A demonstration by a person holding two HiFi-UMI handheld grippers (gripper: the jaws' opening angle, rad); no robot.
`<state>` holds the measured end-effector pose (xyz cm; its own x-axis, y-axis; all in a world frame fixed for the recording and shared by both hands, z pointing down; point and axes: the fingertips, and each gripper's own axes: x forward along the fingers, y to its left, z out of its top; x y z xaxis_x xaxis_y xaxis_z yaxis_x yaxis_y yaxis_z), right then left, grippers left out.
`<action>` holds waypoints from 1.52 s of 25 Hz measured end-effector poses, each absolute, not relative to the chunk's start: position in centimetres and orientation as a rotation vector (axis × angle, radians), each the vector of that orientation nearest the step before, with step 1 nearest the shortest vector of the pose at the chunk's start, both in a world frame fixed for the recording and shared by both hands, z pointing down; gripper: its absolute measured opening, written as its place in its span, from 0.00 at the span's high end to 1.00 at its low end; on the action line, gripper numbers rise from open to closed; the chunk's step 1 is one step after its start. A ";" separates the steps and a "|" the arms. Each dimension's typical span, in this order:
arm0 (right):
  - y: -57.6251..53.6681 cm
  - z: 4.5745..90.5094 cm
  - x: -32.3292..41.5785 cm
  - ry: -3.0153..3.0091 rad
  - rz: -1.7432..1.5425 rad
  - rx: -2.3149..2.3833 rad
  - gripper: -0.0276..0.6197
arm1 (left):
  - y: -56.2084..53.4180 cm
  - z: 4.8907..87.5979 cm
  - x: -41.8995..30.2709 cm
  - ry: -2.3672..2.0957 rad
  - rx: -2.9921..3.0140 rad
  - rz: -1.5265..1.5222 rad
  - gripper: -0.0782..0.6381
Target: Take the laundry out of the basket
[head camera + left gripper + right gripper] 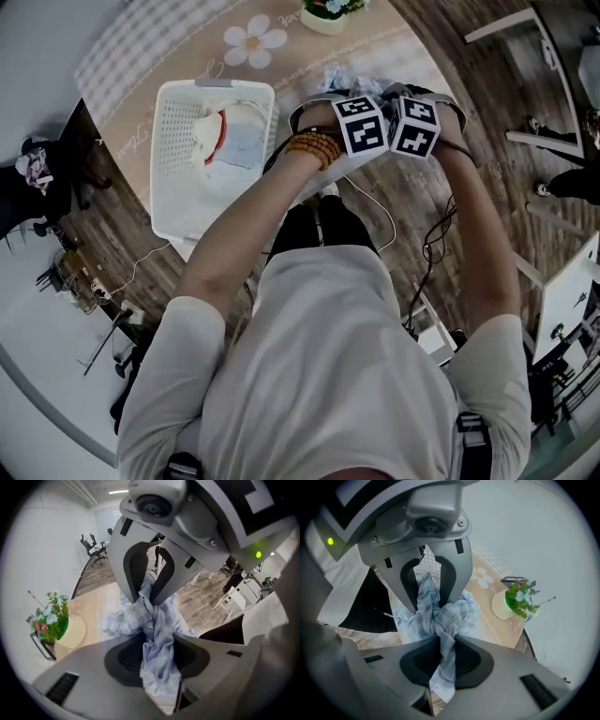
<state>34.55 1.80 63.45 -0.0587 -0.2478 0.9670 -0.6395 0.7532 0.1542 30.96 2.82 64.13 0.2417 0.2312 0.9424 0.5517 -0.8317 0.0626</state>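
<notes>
A light blue checked garment (pixel 157 634) is bunched between both grippers, which face each other close together above the table. My left gripper (pixel 157 651) is shut on one fold of it. My right gripper (pixel 443 651) is shut on another fold of the garment (pixel 440 616). In the head view only a bit of the garment (pixel 339 79) shows beyond the two marker cubes of the left gripper (pixel 362 123) and right gripper (pixel 414 126). The white laundry basket (pixel 173 131) stands to the left on the table, with white and pale blue laundry (pixel 234 136) inside.
A pot of flowers (pixel 326 13) stands at the table's far edge, also visible in the left gripper view as the pot of flowers (pixel 58 623). The table wears a beige cloth (pixel 187 47) with a daisy print. Cables trail on the wooden floor (pixel 131 272) near my feet.
</notes>
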 end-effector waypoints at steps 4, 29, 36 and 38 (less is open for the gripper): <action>2.0 67.5 34.5 -1.664 0.404 0.715 0.83 | 3.2 68.1 31.0 -0.692 -2.259 -1.675 0.64; 2.5 64.4 37.2 -1.663 0.448 0.956 0.71 | 0.3 63.3 30.3 -0.457 -2.404 -1.597 0.51; -0.2 54.3 35.4 -1.806 0.421 1.243 0.71 | -0.2 52.5 31.4 -0.364 -2.811 -1.243 0.54; -0.5 50.9 34.3 -1.856 0.421 1.345 0.71 | -0.4 48.6 30.8 -0.316 -2.932 -1.108 0.57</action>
<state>34.33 -0.50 50.92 -0.1260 -0.6452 0.7536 -0.9074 0.3820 0.1754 30.79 -0.44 48.62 0.7326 0.1896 0.6538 0.1834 -0.9799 0.0786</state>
